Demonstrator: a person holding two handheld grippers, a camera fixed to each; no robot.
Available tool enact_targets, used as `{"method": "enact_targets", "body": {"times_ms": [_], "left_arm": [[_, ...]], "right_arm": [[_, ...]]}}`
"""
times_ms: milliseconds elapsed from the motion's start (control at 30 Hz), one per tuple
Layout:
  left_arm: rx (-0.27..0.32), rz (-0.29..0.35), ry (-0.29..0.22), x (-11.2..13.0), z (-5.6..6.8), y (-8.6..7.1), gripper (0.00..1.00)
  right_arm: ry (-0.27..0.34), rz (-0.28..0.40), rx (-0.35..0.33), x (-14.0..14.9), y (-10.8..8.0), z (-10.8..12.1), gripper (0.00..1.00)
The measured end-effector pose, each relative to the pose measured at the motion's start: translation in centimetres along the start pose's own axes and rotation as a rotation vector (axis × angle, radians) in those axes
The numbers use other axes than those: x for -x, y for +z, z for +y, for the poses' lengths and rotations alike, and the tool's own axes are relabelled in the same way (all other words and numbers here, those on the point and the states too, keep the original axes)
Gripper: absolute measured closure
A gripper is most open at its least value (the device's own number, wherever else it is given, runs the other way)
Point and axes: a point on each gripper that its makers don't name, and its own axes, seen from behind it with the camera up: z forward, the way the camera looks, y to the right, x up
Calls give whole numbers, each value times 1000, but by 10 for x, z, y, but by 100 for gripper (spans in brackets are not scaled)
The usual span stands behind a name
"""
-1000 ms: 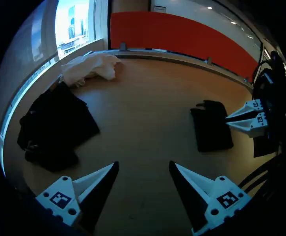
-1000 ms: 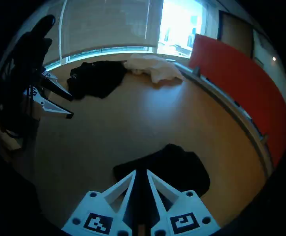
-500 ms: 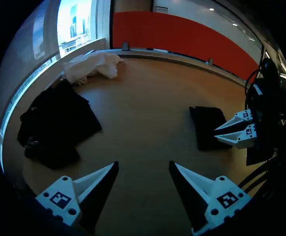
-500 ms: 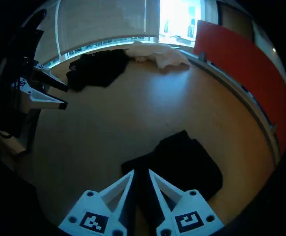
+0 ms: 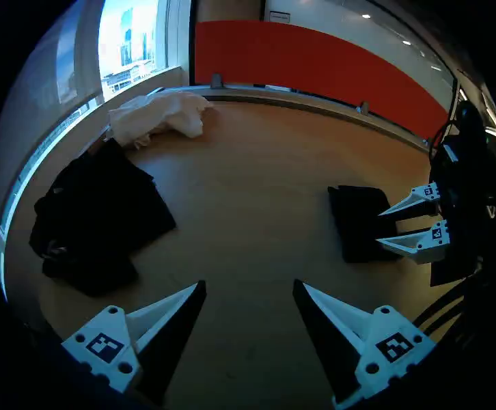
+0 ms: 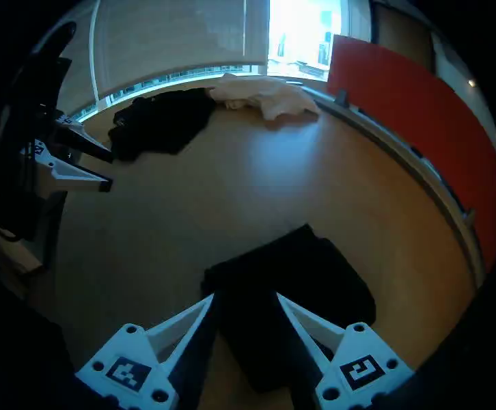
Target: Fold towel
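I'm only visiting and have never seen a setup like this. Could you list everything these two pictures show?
towel: one, black, folded flat on the table, under the right gripper.
cloth pile: one, black, crumpled, at the table edge by the window.
cloth heap: one, white, at the far corner of the table.
table: one, brown wood, under all the cloths.
panel: one, red, along the table's far side.
window: one, bright, beyond the cloth heap.
left gripper: one, white, fingers open, over bare table.
right gripper: one, white, fingers open, over the towel.
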Motion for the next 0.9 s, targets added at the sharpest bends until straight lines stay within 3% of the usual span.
{"method": "enact_targets", "body": {"times_ms": [100, 400, 900], "left_arm": [[0, 0, 2, 0, 0, 0, 6], [-3, -3, 7, -1, 1, 2, 6], [3, -9, 18, 0, 7, 6, 6]], "right_arm": [[6, -4, 7, 5, -4, 2, 40], [41, -30, 50, 37, -23, 12, 32], [88, -64, 83, 77, -40, 16, 31]]}}
